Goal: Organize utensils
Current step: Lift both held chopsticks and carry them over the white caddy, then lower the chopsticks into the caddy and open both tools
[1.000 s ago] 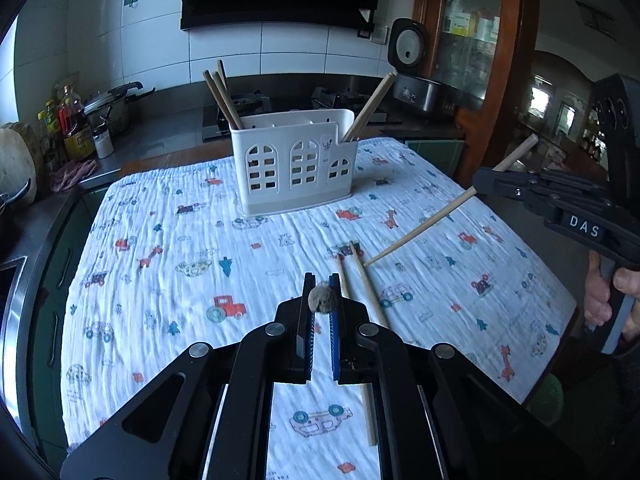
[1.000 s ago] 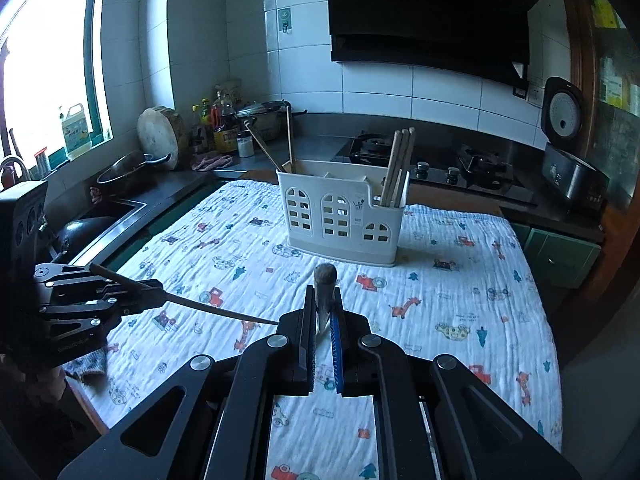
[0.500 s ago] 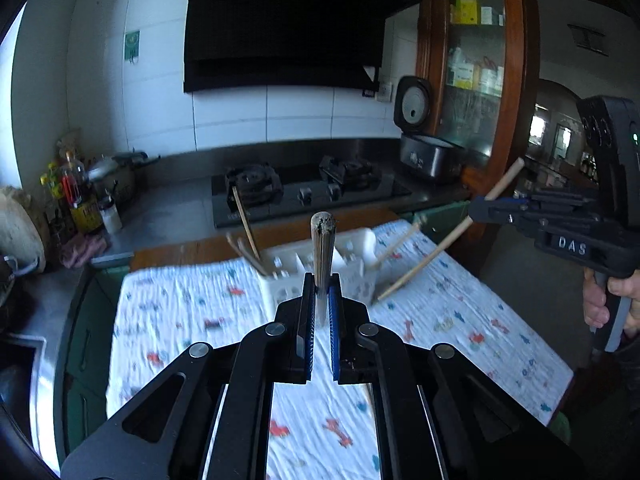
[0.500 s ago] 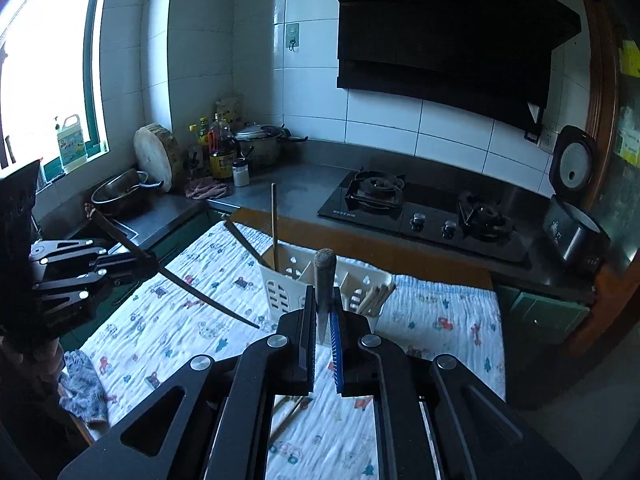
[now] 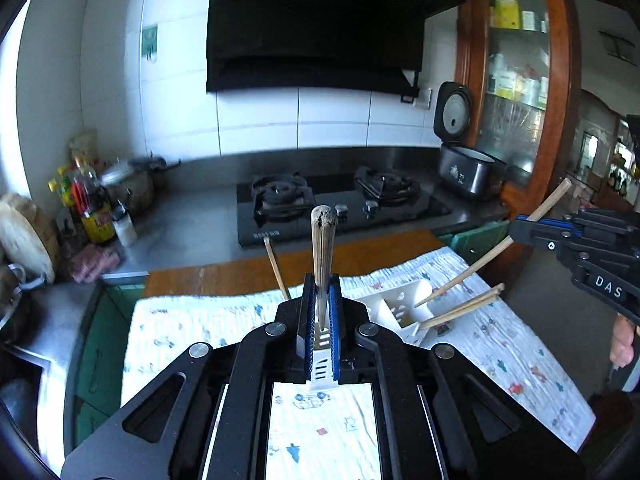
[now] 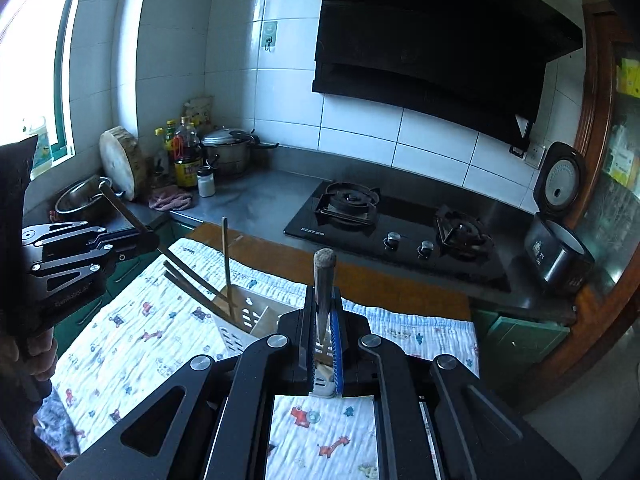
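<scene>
Two handheld tongs hang above a counter (image 5: 532, 364) draped in a white cloth printed with small cartoon vehicles, in a home kitchen.

The left tongs (image 5: 322, 312) are clenched on a single wooden chopstick (image 5: 323, 248), whose blunt end sticks up toward the camera while its lower end is hidden behind the tongs. In the right wrist view, the right tongs (image 6: 324, 320) are likewise clamped shut on a second chopstick (image 6: 323, 280), held the same way. Each tool also shows in the other's view, at the side of the frame, its chopstick slanting down toward the middle of the counter.

Directly below and ahead of both tongs stands a white slotted utensil holder (image 5: 404, 308), resting on the cloth. Several chopsticks already sit in it: two lean out to the right (image 5: 460, 308), and one stands nearly upright at the back (image 5: 276, 264). From this angle the compartments they occupy cannot be told apart.

A black gas hob (image 5: 340, 204), a rice cooker (image 5: 468, 168) and bottles of seasoning (image 5: 94, 216) line the worktop beyond.

The task appears to be well underway: some chopsticks are stored, and the two held ones are not yet in the holder. Whether more utensils lie loose on the cloth cannot be seen, since the tongs block the near part of it.
</scene>
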